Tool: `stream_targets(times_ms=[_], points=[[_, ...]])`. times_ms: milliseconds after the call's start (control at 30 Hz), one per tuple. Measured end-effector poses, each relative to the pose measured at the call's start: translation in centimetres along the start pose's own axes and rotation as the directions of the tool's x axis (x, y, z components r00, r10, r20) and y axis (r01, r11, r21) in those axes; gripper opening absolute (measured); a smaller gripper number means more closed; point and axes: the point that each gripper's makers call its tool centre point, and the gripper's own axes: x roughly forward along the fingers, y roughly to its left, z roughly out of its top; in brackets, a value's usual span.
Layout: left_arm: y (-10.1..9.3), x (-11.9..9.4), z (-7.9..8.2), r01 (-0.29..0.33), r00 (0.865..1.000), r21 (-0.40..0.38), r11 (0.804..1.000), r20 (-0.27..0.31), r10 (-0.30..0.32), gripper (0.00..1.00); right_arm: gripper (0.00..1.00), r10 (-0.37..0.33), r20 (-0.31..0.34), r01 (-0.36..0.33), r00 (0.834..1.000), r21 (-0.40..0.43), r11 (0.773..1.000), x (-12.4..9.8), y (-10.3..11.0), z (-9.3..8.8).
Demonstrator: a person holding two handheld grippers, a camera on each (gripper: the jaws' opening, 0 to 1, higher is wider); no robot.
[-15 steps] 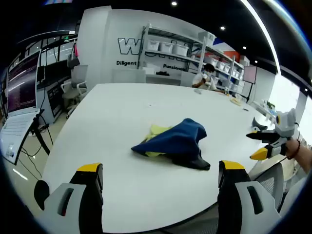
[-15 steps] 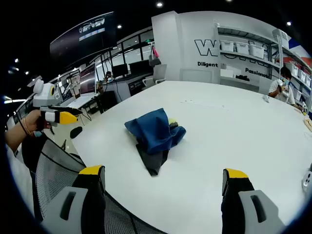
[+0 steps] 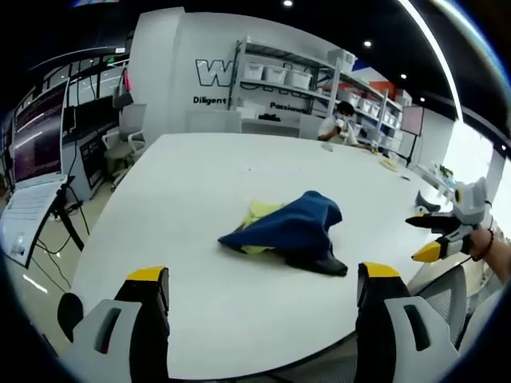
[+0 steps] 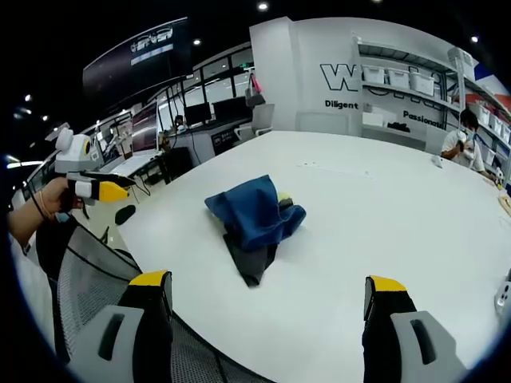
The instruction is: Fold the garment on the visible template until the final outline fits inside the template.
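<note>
Blue fabric bunched in a heap is what we're dealing with: the garment [image 3: 291, 233] sits crumpled roughly mid-table on the white table [image 3: 192, 183], with a yellow-green layer [image 3: 259, 214] peeking out from under it on one side and a dark flap trailing toward the near edge. I can't make out a template outline anywhere on the tabletop, so no idea yet where the folded shape has to land

Both tools are off the cloth. The left gripper [image 3: 263, 279] has its jaws spread wide with nothing between them, held back near the table edge. The right gripper [image 4: 267, 283] is the same, wide and empty, and it also shows in the left gripper view as a yellow-tipped tool [image 3: 437, 235] off to the side, well apart from the garment. The left one shows the same way in the right gripper view [image 4: 100, 190]

My take on the step in hand: this is the approach before the first pinch, and folding a lump won't work, it needs flattening first. I'd bring each gripper in low from opposite sides, grab a single layer at a corner or hem rather than the thick bunched middle, then pull outward to spread it. The dark flap looks like the easiest edge to catch. Watch for dragging the whole pile sideways, since the table looks slick
</note>
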Motion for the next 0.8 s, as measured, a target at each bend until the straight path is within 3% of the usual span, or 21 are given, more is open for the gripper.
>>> stream_targets(times_ms=[800], points=[[0.56,-0.20,0.60,-0.001,1.000,0.005,1.000,0.013,0.001,0.95,0.99,0.001,-0.005,-0.001,1.000,-0.027,1.000,0.08,0.16,0.24]])
